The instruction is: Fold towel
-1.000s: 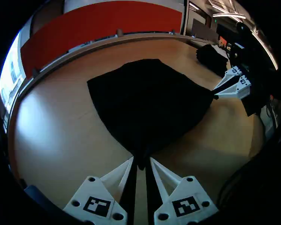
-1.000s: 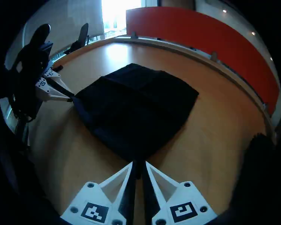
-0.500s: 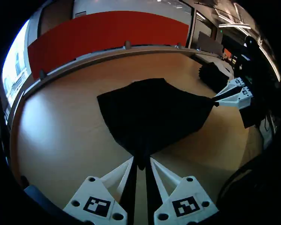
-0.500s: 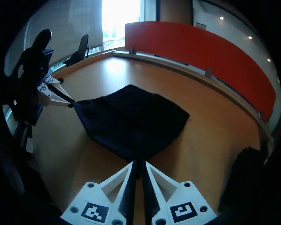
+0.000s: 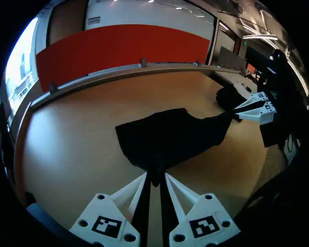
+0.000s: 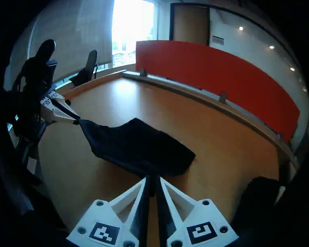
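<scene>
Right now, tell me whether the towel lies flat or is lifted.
Partly lifted: left tool and right tool each pinch a towel corner; the far end rests on the table.

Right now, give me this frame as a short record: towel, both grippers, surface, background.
towel: black, stretched between both grippers, far edge apparently resting on the table
left gripper: shut on one towel corner
right gripper: shut on another towel corner
surface: table of light wood with a curved far edge
background: red partition behind the table
</scene>
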The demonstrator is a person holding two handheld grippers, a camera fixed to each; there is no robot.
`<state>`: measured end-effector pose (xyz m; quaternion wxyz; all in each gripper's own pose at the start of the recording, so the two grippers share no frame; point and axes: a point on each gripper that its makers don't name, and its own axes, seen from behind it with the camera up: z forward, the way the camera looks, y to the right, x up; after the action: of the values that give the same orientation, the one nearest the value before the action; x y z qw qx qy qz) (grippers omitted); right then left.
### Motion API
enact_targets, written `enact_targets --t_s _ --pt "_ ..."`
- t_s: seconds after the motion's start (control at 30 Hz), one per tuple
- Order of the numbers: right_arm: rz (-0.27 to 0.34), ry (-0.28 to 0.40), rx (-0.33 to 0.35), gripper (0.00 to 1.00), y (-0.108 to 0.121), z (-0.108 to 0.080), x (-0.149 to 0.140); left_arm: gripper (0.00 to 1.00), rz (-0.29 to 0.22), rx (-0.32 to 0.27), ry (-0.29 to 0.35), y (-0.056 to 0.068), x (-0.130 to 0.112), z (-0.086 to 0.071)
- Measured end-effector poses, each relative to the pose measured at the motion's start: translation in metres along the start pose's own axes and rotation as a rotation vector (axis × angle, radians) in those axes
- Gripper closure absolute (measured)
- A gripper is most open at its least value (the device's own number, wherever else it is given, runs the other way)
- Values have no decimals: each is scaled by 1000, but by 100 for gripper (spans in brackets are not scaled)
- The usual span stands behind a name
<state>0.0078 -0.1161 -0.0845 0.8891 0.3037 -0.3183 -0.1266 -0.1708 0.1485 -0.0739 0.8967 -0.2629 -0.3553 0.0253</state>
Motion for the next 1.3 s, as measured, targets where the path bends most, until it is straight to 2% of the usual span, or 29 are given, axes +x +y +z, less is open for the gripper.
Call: enact_targets --t_s 0.27,0.6,1.0,1.3 --pt "4 15 -7 90 -2 -14 12 86 -23 -8 -4 5 5 -17" --pt "-8 17 -15 90 -1 -26 18 85 -91 -26 11 16 11 -35" --pt "-24 -4 -21 91 6 -16 17 86 -118 -20 9 13 15 -22" --pt "-37 -31 -31 91 22 5 20 86 -112 1 12 -1 26 1"
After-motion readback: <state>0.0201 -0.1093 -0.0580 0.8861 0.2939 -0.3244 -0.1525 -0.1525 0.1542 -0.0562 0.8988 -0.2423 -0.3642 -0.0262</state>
